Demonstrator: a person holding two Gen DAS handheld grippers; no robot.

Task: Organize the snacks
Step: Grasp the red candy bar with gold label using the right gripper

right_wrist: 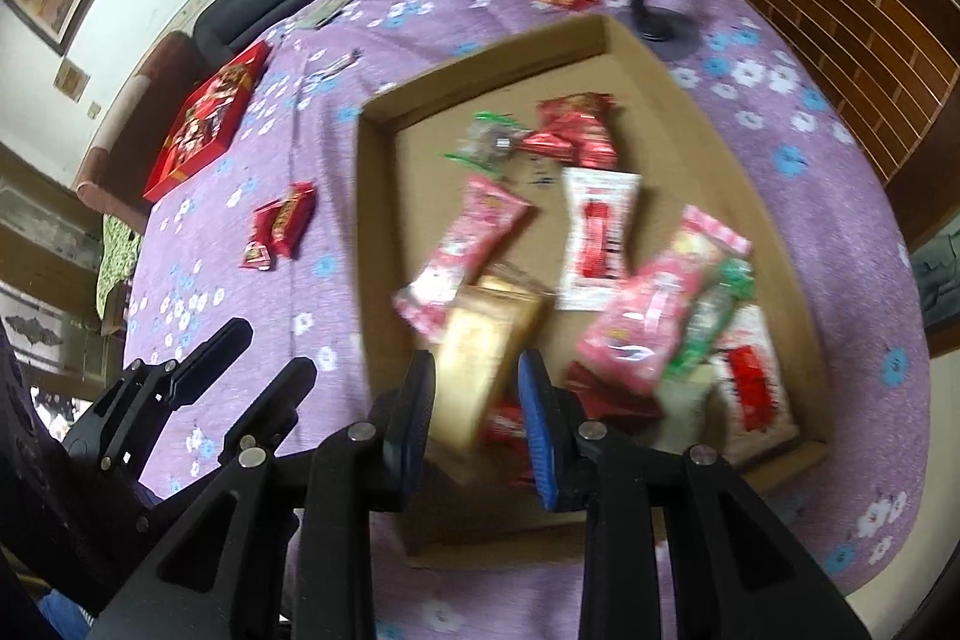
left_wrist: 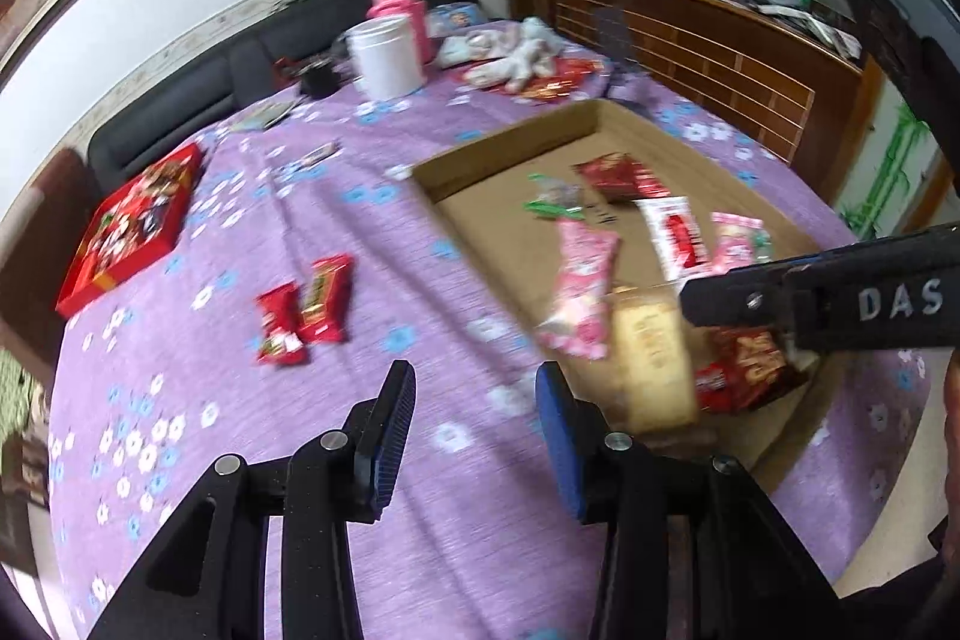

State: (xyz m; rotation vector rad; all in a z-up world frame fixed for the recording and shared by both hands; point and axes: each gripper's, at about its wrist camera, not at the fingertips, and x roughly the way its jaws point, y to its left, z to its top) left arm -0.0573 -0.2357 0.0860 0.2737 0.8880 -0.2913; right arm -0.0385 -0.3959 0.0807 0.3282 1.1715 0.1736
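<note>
Purple flowered cloth [left_wrist: 372, 244] covered the round table, with a dark sofa and a wooden sideboard behind it. A shallow cardboard tray [right_wrist: 366, 172] sat on the cloth, holding most of the snacks.

The right gripper [right_wrist: 477, 400] hung over the tray's near edge, jaws parted with nothing pinched between them. Just beyond its tips lay a gold packet [right_wrist: 486, 358], blurred, its long axis running from about 7 o'clock to 1 o'clock in the right wrist view. A pink packet [right_wrist: 465, 250] lay beside it on much the same slant, its far end toward 1 o'clock. A white-and-red packet [right_wrist: 597, 238] lay nearly straight, 12 to 6 o'clock. Two more dark red packets [right_wrist: 576, 130] rested at the tray's far end beside a green-trimmed wrapper [right_wrist: 486, 139].

The left gripper [left_wrist: 477, 418] hovered over bare cloth at the tray's near left corner, jaws apart and empty. At about 10 o'clock from it, two red packets [left_wrist: 303, 310] lay side by side on the cloth outside the tray, both lengthwise from 12 to 6 o'clock and slightly tilted. A red box [left_wrist: 132, 232] sat farther off at the table's left edge.

At the far side stood a white tub [left_wrist: 387, 55] and a pink flask [left_wrist: 399, 1], touching or nearly so.
</note>
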